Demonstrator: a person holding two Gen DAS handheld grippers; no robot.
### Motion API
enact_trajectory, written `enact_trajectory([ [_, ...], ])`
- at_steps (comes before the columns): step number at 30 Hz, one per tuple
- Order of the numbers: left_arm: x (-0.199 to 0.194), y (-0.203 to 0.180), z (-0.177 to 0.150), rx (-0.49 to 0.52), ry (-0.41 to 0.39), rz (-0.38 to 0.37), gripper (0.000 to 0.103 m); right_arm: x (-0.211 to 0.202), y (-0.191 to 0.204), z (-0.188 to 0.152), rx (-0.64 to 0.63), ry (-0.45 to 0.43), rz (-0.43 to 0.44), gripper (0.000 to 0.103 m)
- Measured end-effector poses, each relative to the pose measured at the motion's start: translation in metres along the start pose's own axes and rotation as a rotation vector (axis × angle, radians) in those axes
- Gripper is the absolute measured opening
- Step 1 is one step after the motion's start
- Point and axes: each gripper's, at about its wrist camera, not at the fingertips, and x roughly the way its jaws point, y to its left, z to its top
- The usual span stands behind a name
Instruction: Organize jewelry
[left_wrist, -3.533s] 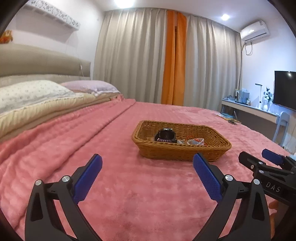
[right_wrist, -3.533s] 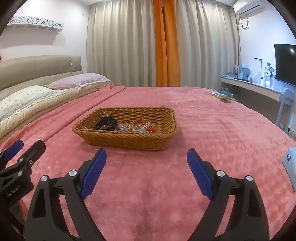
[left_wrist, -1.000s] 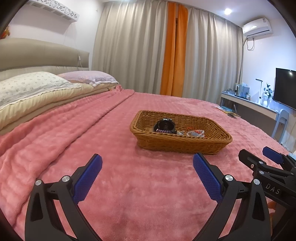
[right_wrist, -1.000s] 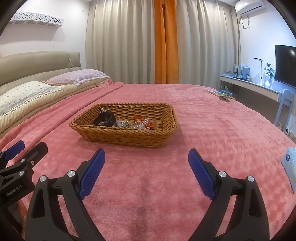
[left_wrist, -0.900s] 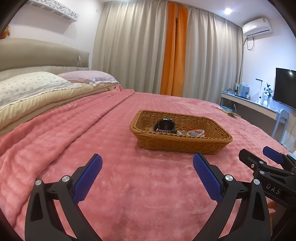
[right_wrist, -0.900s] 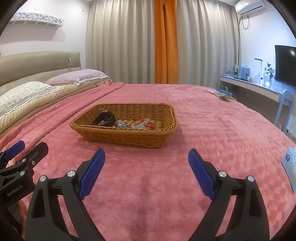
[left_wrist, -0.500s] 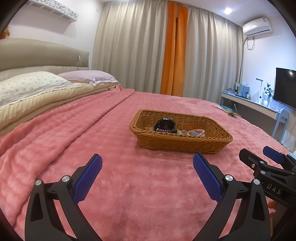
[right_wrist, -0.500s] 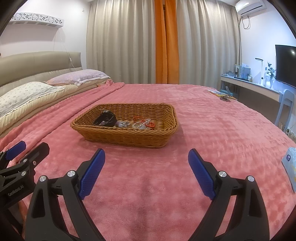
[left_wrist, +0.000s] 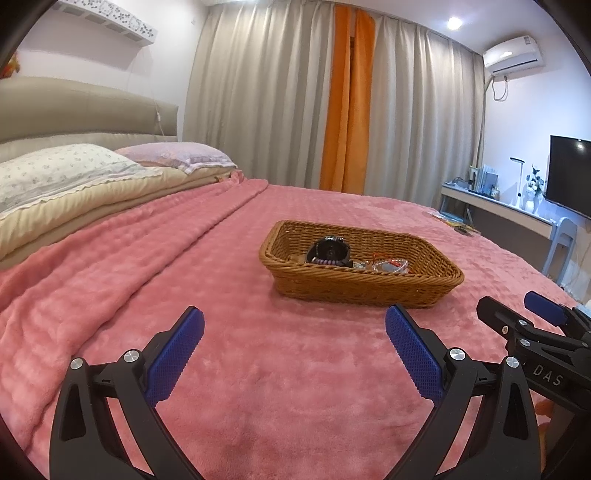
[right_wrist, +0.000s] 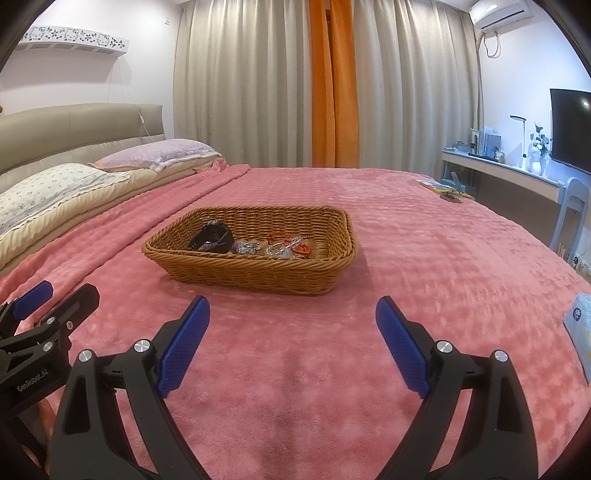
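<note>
We held the left gripper (left_wrist: 293, 334) low over the fuzzy pink blanket (left_wrist: 258, 369), its blue-padded fingers (left_wrist: 175, 354) spread wide with nothing between them. The right gripper (right_wrist: 291, 325) hovered just beside it, released in the same way and likewise empty. Ahead of both grippers, well apart from their fingertips, sat the shallow rectangular woven wicker basket (right_wrist: 255, 275) on the blanket. Inside it lay a black wristwatch (right_wrist: 212, 236) toward the left end, with a cluster of silvery chain jewelry (right_wrist: 248, 246) just beside it and red-orange pieces (right_wrist: 291, 243) further right; we could not tell whether these touched. Far off to the right gripper's right, a light blue packet (right_wrist: 580, 325) rested on the blanket.
</note>
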Motion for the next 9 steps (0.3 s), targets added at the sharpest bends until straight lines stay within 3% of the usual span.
enact_trajectory([
  [9,-0.0034,-0.0001,0.0028,0.006,-0.005,-0.007,0.095,-0.0001,0.0001,0.0000,0.001,-0.001,0.000,0.087],
])
